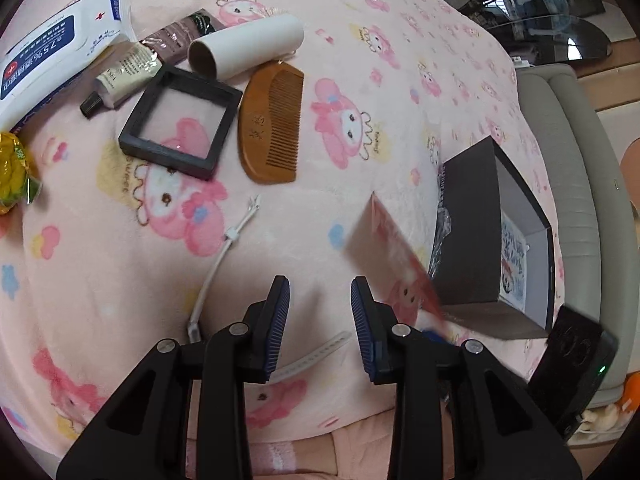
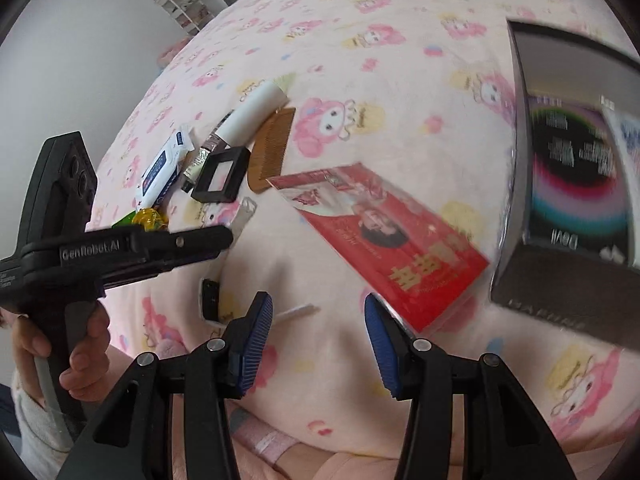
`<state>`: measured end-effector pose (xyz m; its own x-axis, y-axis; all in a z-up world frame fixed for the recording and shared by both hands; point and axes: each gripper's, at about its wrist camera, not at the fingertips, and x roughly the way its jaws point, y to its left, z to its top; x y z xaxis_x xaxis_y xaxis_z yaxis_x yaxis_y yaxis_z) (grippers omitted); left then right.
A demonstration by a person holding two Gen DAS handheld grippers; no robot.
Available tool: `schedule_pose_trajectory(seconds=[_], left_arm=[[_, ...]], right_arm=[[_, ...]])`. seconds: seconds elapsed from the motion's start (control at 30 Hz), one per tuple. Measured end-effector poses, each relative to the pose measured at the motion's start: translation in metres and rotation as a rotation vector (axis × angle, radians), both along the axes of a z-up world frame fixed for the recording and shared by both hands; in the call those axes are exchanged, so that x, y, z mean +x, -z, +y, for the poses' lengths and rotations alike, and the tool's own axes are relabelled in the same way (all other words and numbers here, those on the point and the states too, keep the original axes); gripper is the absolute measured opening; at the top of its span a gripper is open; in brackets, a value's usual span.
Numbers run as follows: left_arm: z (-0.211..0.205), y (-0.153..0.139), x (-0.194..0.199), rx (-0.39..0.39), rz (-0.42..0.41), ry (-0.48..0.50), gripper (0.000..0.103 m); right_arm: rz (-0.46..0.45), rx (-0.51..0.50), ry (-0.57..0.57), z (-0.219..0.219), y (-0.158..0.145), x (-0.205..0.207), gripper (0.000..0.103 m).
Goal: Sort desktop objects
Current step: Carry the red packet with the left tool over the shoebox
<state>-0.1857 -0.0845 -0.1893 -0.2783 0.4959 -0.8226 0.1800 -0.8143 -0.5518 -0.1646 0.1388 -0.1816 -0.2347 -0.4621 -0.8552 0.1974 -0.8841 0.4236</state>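
Observation:
A red packet (image 2: 380, 236) hangs tilted above the pink blanket beside the open dark box (image 2: 576, 184); what holds it does not show. It appears blurred in the left wrist view (image 1: 396, 264), right of my open, empty left gripper (image 1: 320, 308). My right gripper (image 2: 318, 328) is open and empty, its right finger close to the packet's lower corner. A wooden comb (image 1: 270, 128), black square frame (image 1: 180, 120), white tube (image 1: 248, 46), cream tube (image 1: 120, 80) and wipes pack (image 1: 52, 52) lie at the far left. A white strap (image 1: 224, 256) lies ahead of the left gripper.
The dark box (image 1: 476, 240) stands at the blanket's right edge with printed cards inside. A yellow wrapped sweet (image 1: 12, 168) lies at the far left. A grey sofa edge (image 1: 568, 184) runs along the right. The left gripper's handle (image 2: 120, 248) crosses the right wrist view.

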Motion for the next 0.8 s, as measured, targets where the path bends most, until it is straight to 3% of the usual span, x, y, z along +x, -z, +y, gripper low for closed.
schedule_pose_trajectory(seconds=[0.07,0.17,0.33,0.43,0.53,0.6,0.67,0.8], left_arm=[[0.0,-0.004,-0.004,-0.006,0.017,-0.018,0.032],[0.014,-0.004,-0.018,-0.047,0.034,0.0,0.033],[0.057,0.014,-0.042,-0.127,0.02,0.114,0.033],[0.073,0.023,-0.05,-0.226,0.036,0.149,0.033],[0.079,0.037,-0.055,-0.261,0.009,0.16,0.033],[0.083,0.04,-0.053,-0.268,0.003,0.177,0.033],[0.088,0.036,-0.047,-0.266,-0.001,0.212,0.033],[0.089,0.039,-0.027,-0.258,-0.089,0.233,0.033]], right_arm=[[-0.046,-0.034,0.008,0.006,0.01,0.006,0.045],[-0.069,-0.003,0.044,0.02,0.02,0.017,0.045],[-0.044,0.023,0.191,0.054,0.026,0.013,0.045],[-0.056,-0.015,0.282,0.07,0.035,0.004,0.045],[-0.074,-0.03,0.363,0.078,0.048,-0.006,0.046],[-0.048,0.011,0.357,0.071,0.047,-0.009,0.046],[-0.046,-0.026,0.305,0.063,0.049,-0.009,0.046],[-0.028,0.0,0.267,0.055,0.047,-0.006,0.047]])
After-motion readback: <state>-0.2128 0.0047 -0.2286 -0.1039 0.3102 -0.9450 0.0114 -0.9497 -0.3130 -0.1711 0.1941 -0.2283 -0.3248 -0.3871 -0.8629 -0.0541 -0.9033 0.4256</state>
